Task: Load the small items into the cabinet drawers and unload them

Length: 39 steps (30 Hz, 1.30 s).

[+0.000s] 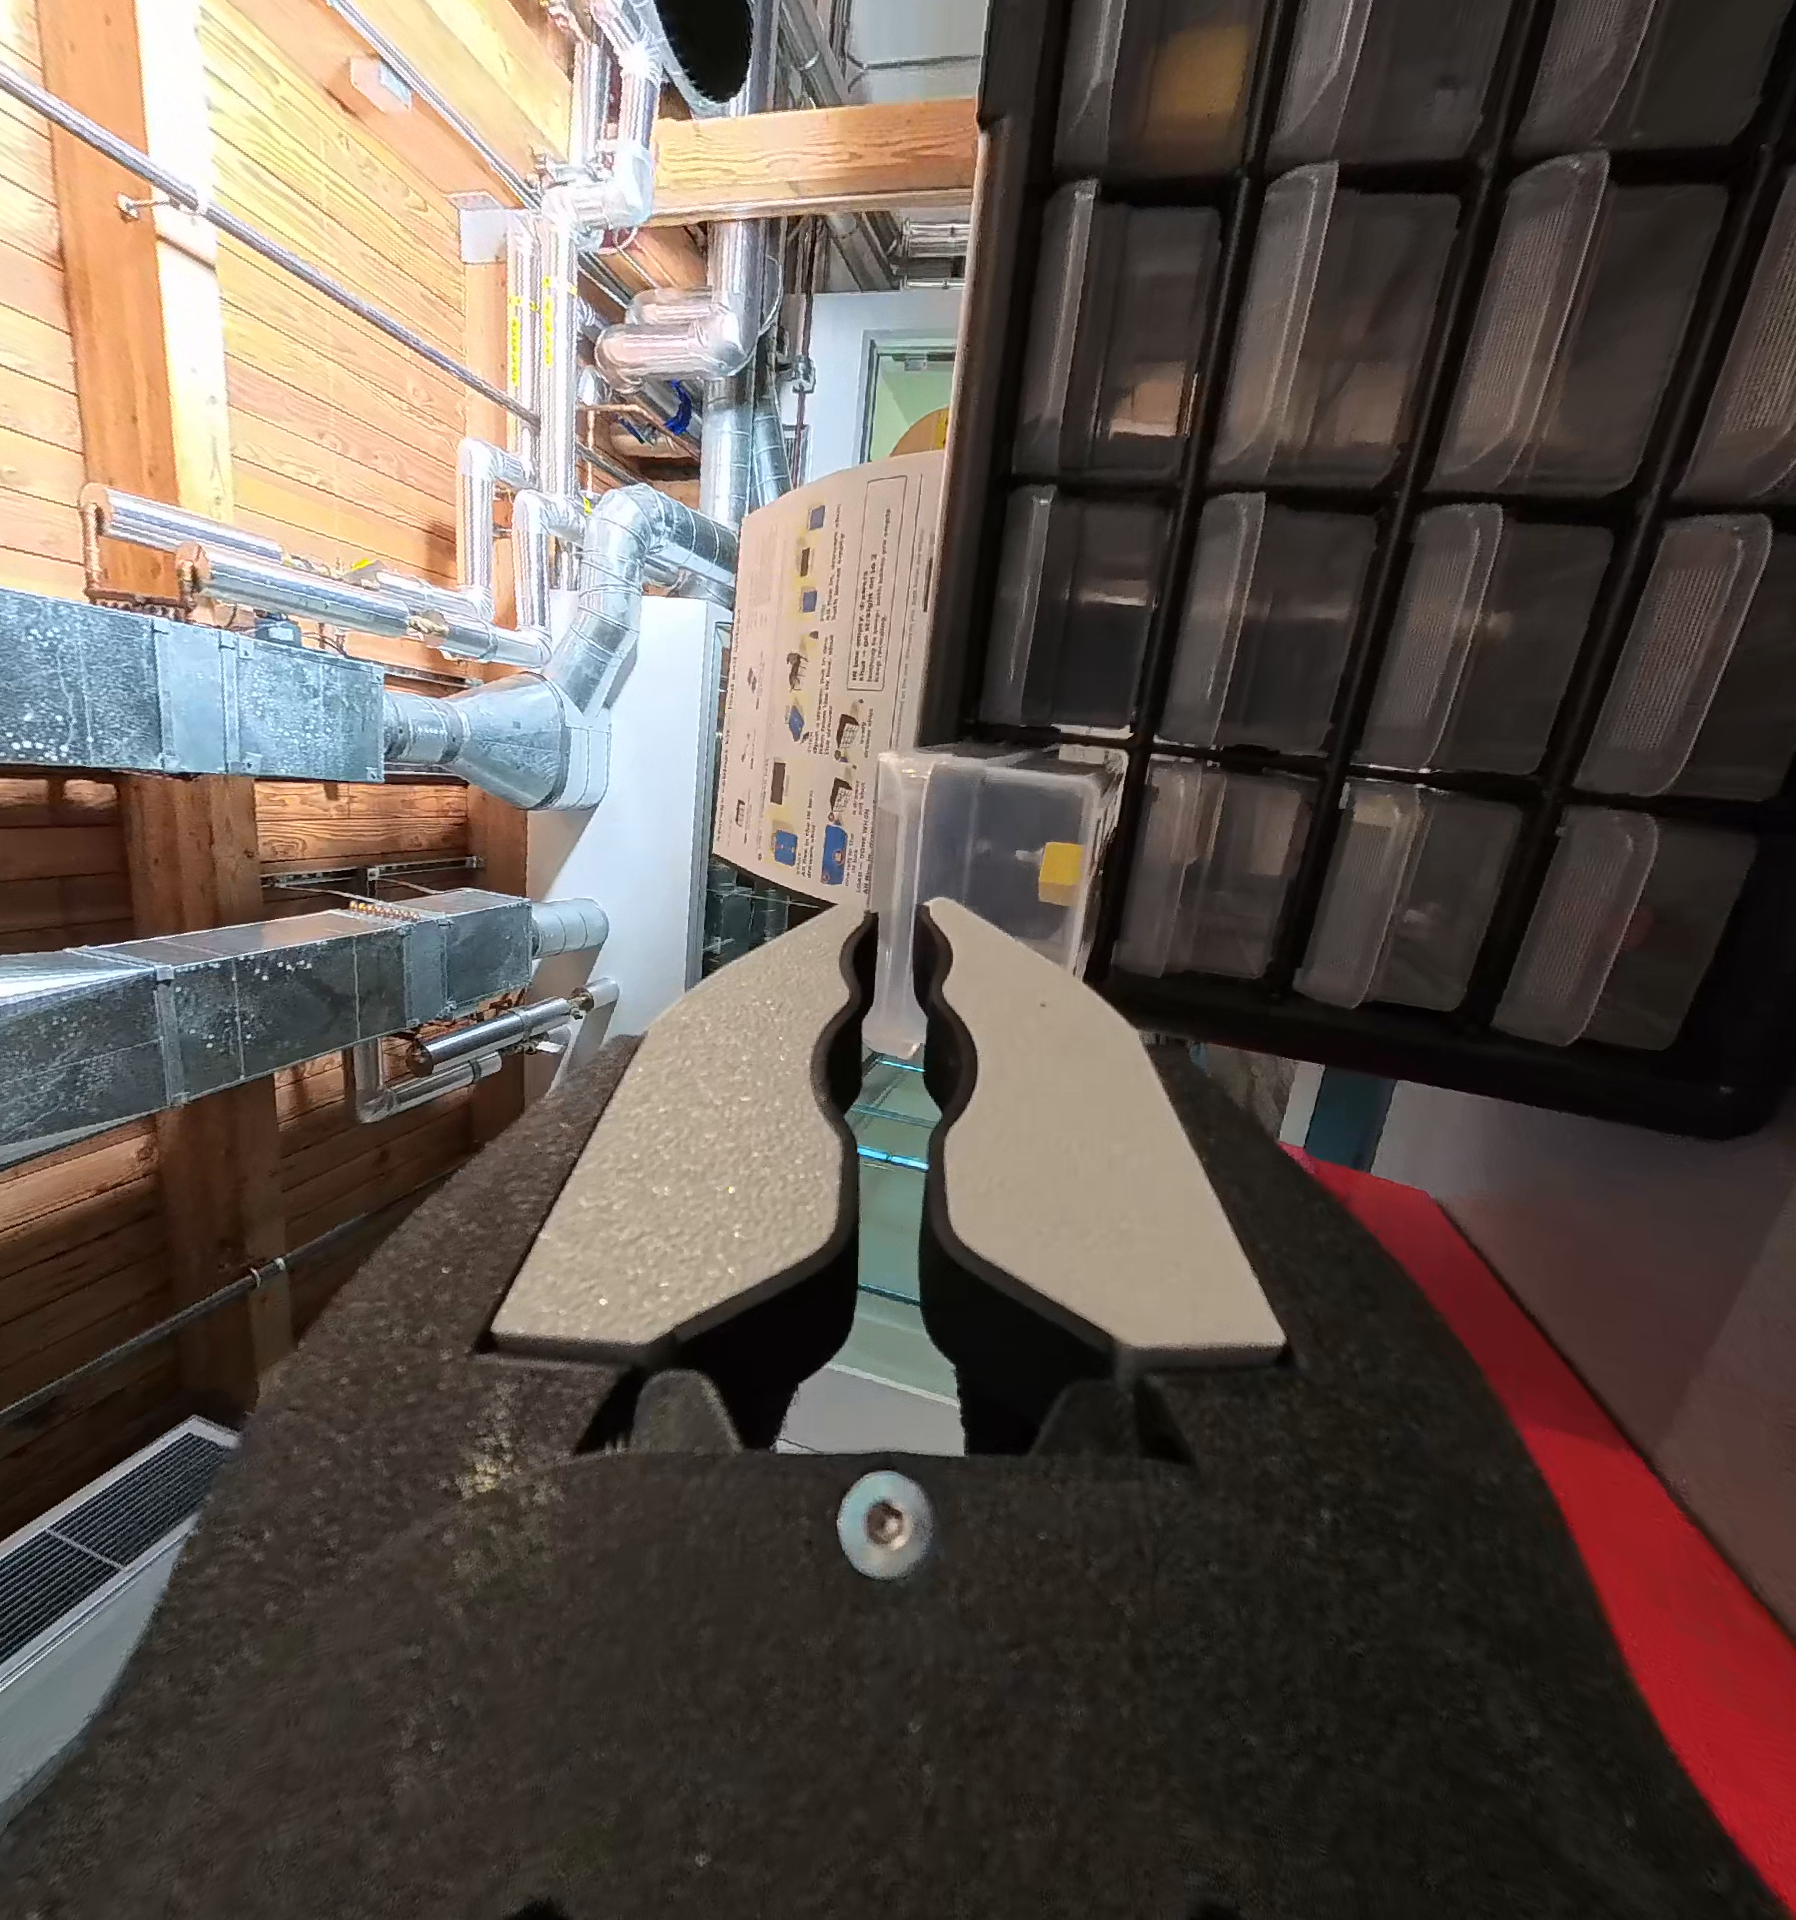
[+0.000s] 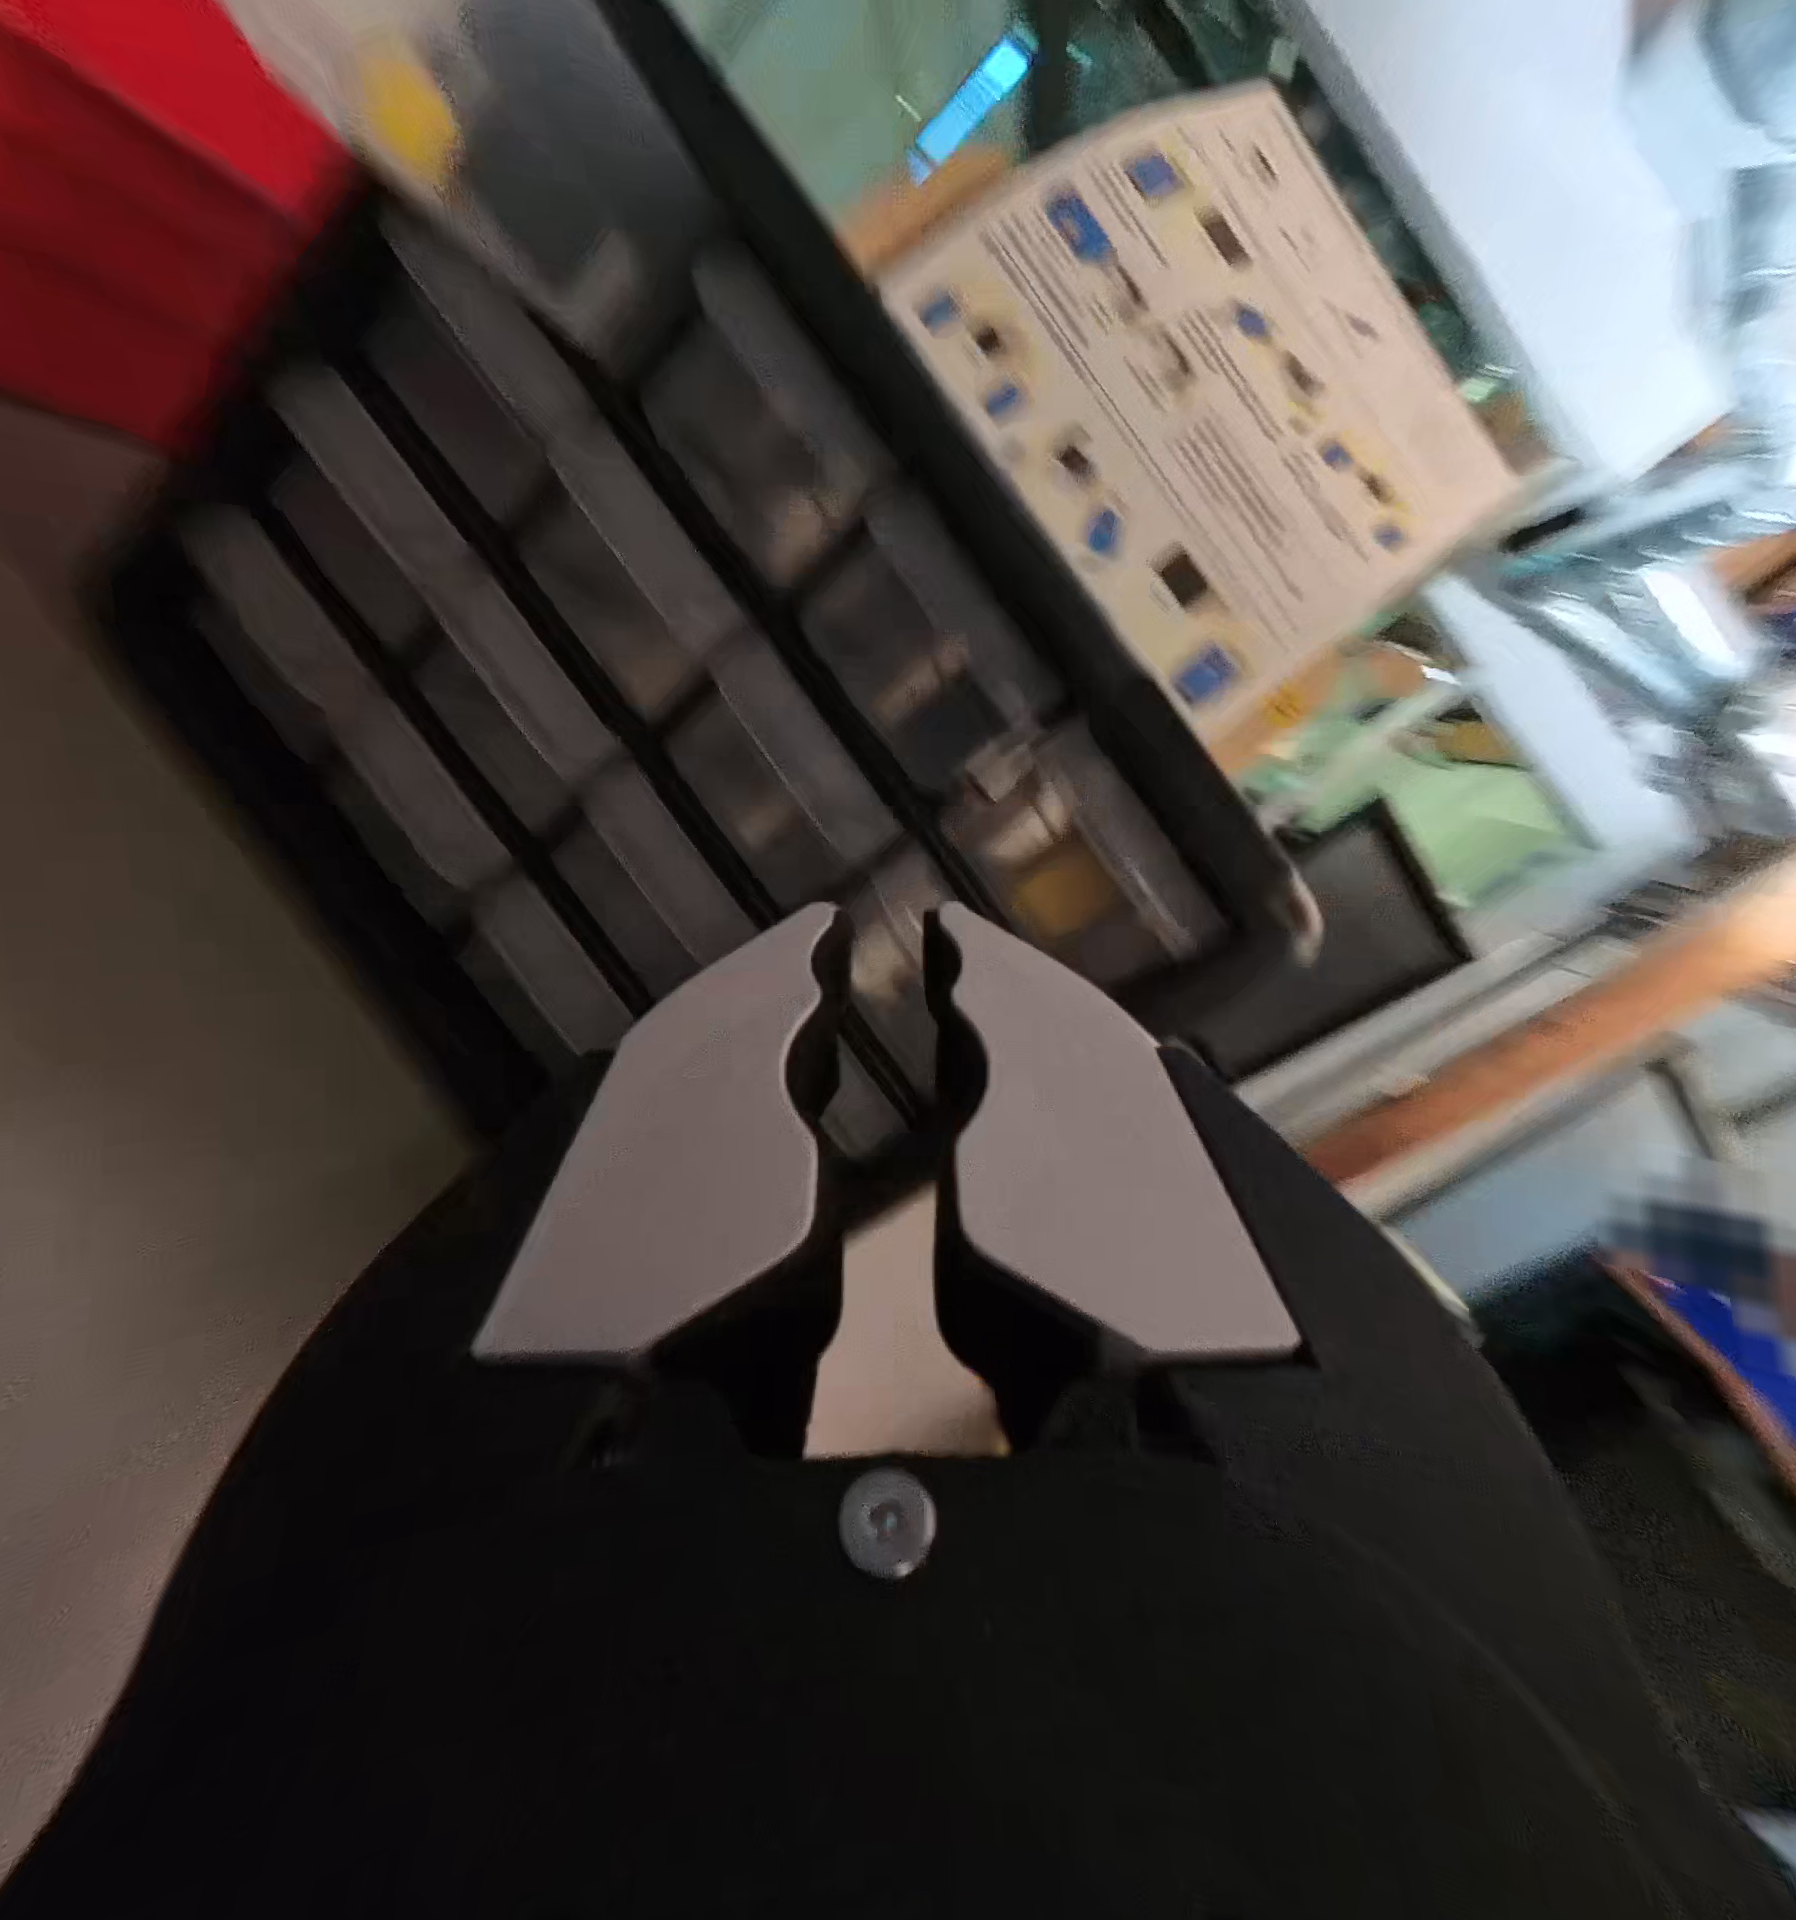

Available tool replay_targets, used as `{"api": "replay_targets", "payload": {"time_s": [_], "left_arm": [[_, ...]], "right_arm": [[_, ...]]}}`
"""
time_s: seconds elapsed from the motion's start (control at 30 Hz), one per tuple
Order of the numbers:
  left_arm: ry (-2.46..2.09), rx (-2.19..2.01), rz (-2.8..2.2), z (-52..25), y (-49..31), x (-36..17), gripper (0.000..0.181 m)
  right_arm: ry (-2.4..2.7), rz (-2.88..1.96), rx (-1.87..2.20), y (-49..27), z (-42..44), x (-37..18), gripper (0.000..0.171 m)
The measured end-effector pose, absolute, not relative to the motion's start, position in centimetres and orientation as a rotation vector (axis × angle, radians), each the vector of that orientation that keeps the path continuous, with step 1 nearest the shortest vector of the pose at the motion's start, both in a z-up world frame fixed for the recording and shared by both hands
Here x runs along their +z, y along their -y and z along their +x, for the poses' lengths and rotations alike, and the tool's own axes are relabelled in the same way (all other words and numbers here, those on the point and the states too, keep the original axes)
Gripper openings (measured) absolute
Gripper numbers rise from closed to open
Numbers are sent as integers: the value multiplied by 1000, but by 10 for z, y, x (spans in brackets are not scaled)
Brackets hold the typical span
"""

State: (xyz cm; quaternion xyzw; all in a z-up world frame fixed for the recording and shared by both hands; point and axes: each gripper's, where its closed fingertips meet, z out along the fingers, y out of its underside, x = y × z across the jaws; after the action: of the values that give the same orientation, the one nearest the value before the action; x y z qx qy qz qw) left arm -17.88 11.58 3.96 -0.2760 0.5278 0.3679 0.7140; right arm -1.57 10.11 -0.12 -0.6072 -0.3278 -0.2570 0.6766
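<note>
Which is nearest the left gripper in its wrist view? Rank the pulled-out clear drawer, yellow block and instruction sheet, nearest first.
From the left gripper:
1. Pulled-out clear drawer, its handle between the fingertips.
2. Yellow block, inside that drawer, just right.
3. Instruction sheet, behind the cabinet's edge, upper left.

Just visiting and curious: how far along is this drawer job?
One clear drawer is pulled out of the cabinet, a yellow item inside. The left gripper pinches its front handle. The other drawers look shut. The right gripper's view is too blurred to judge.
</note>
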Motion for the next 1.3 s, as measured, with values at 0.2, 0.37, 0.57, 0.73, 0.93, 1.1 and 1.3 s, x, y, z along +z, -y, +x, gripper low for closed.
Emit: {"api": "replay_targets", "payload": {"time_s": [0.2, 0.37, 0.57, 0.73, 0.93, 1.1, 1.3], "left_arm": [[-1173, 802, -596, -177, -108, 38, 6], [-1171, 797, -586, -176, -106, 38, 6], [-1180, 781, -597, -179, -105, 37, 6], [-1192, 771, -595, -178, -103, 35, 6], [-1202, 772, -596, -178, -104, 34, 6], [-1204, 773, -597, -178, -104, 34, 6], [-1201, 780, -600, -178, -105, 35, 6]], "right_arm": [[1051, -1489, 39, -91, -117, 62, 18], [1508, -1703, 88, -111, -162, 79, 19], [1935, -1848, -34, -140, -183, 45, 20], [2161, -1995, -93, -141, -176, 17, 21], [2281, -2078, -213, -143, -171, 6, 23], [2311, -2182, -255, -140, -170, 2, 13], [2273, -2132, -247, -143, -174, 6, 12]]}}
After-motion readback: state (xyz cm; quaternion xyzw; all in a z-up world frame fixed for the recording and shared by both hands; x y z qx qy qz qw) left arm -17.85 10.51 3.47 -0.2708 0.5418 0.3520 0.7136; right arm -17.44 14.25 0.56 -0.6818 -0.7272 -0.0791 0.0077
